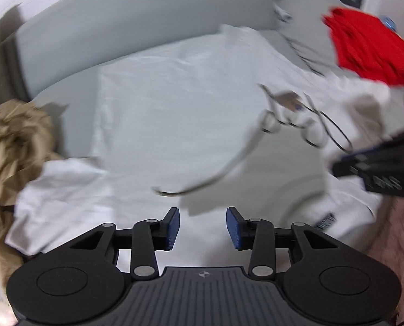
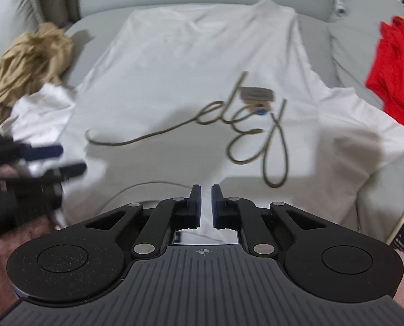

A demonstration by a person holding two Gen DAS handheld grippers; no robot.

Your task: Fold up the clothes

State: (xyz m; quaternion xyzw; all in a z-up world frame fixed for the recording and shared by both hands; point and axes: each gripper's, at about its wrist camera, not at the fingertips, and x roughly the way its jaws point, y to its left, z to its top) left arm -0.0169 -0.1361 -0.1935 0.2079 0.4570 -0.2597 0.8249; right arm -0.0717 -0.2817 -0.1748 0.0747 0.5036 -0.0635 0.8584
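- The left gripper [image 1: 202,228] hovers low over the near part of the white shirt [image 1: 174,114], its jaws spread wide with nothing between the blue pads; the cloth below it lies flat and ungripped.
- The right gripper [image 2: 206,203] sits at the near hem, jaws drawn almost together with only a thin slit left. White cloth shows in that slit, but the view is poor there, so I cannot tell whether they are pinching fabric or merely hanging above it.
- The shirt itself is spread on a grey sofa cushion [image 2: 346,51], back or front up, body smooth, one sleeve [image 2: 365,125] out to the right and the other sleeve [image 2: 41,108] bunched at the left — no fold has been made as far as I can judge, so the task looks barely started: sleeves in, then body over, are all left to do.
- A looping cord [image 2: 256,133] with a paper tag [image 2: 257,93] lies across the chest; it would probably catch in a fold.
- Farther off, a tan garment [image 2: 30,59] is crumpled at the left and a red garment [image 2: 395,73] lies at the right — both unfolded, both apart from the shirt's body.
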